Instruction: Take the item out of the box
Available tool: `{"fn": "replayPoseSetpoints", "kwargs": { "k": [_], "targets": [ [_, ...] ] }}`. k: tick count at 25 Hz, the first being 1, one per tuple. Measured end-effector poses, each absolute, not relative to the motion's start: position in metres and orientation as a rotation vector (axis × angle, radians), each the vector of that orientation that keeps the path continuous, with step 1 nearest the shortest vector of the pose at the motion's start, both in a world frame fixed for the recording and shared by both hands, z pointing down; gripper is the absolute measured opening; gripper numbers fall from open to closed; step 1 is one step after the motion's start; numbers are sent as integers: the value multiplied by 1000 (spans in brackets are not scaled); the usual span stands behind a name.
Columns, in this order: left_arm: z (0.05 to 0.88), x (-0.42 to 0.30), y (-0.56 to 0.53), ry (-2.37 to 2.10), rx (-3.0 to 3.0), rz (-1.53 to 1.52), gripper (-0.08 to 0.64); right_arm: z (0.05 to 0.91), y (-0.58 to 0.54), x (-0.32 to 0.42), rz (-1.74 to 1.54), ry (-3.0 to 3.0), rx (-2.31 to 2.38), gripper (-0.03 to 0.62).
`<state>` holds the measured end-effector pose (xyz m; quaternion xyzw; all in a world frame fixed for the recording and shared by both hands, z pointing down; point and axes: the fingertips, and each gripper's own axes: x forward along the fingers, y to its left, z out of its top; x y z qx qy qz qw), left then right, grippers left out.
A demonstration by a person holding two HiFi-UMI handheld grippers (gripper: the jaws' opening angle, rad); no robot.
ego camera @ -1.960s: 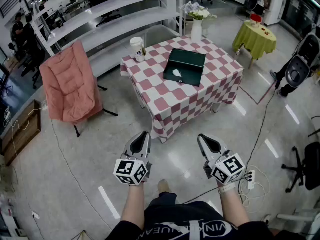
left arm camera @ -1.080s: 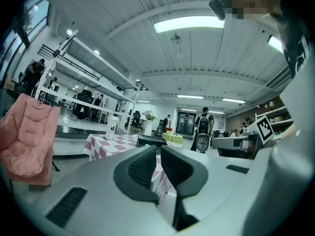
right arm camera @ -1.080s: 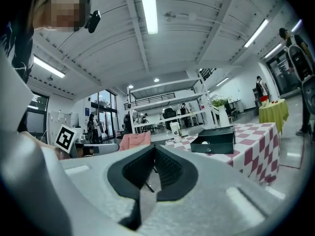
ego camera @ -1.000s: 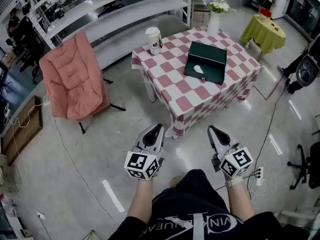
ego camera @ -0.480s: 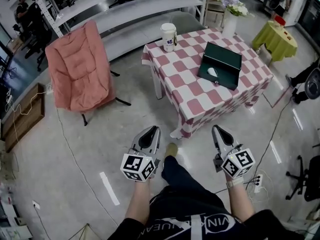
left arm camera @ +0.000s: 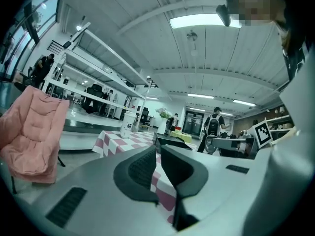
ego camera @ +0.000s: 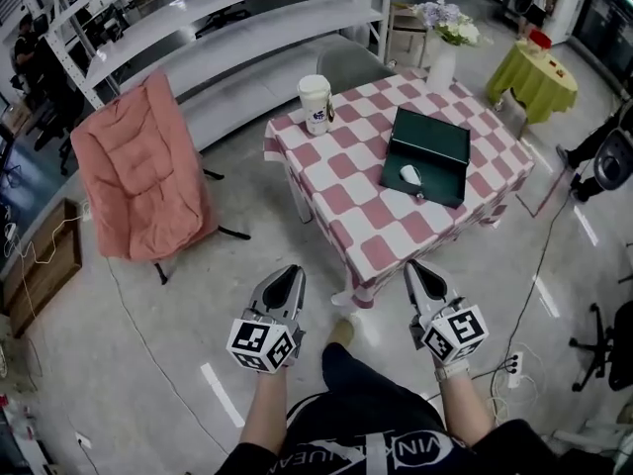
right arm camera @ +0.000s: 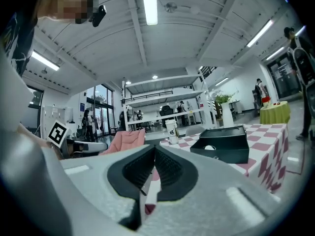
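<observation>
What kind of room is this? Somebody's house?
Probably a big lab or workshop, not a house: long white racks, a power strip with cables on the bare floor, a checkered table.

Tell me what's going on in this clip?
A person holds the left tongs and the right tongs, both shut and empty, short of the checkered table. On it a dark green box lies open with a small white item inside; a paper cup and a flower vase stand there too. Nothing is touched yet.
</observation>
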<state>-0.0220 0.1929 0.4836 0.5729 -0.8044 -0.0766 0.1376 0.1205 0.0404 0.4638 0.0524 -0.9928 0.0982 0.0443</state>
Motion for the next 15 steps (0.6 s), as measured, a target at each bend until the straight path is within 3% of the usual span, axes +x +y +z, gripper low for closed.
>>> {"fn": "replayPoseSetpoints", "kwargs": {
  "k": [15],
  "targets": [
    [482, -73, 101, -2136, 1856, -135, 31, 480, -20, 63, 374, -2995, 315, 6]
  ]
}}
